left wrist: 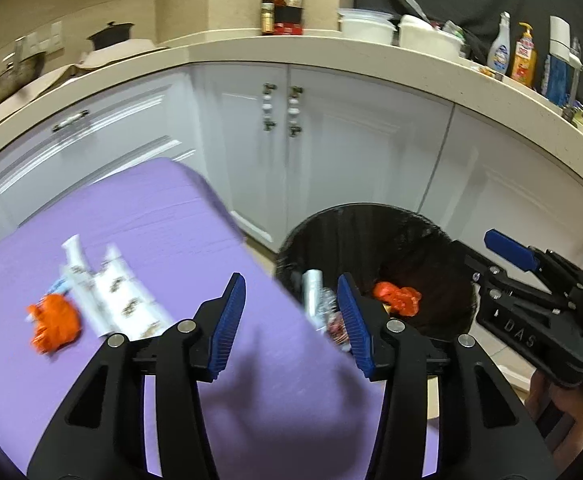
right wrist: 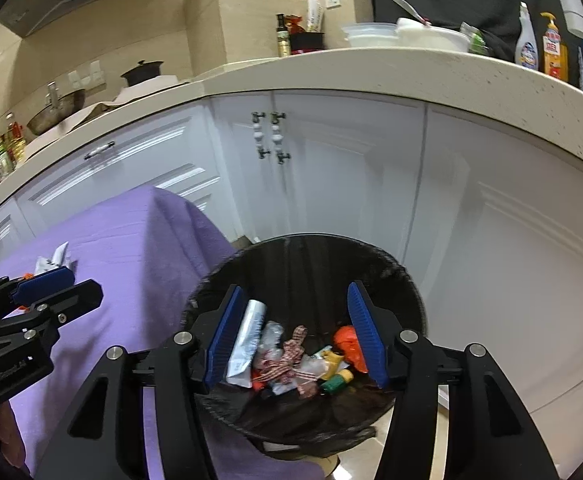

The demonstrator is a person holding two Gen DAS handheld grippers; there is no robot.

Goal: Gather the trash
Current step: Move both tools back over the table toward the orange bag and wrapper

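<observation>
Blurred silver wrapper point(left wrist: 314, 296) beside black bin point(left wrist: 371, 216)

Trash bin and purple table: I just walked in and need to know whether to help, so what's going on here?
A person is clearing trash off the purple-covered table into the black-lined trash bin with two handheld grippers. Both the left gripper and the right gripper are open with nothing gripped, the right one over the bin. Wrappers and an orange scrap already lie inside. White wrappers and an orange crumpled piece remain on the table.

tablecloth point(right wrist: 123, 240): matt purple cloth | bin liner point(right wrist: 311, 256): glossy black plastic | countertop point(right wrist: 411, 76): speckled stone
</observation>
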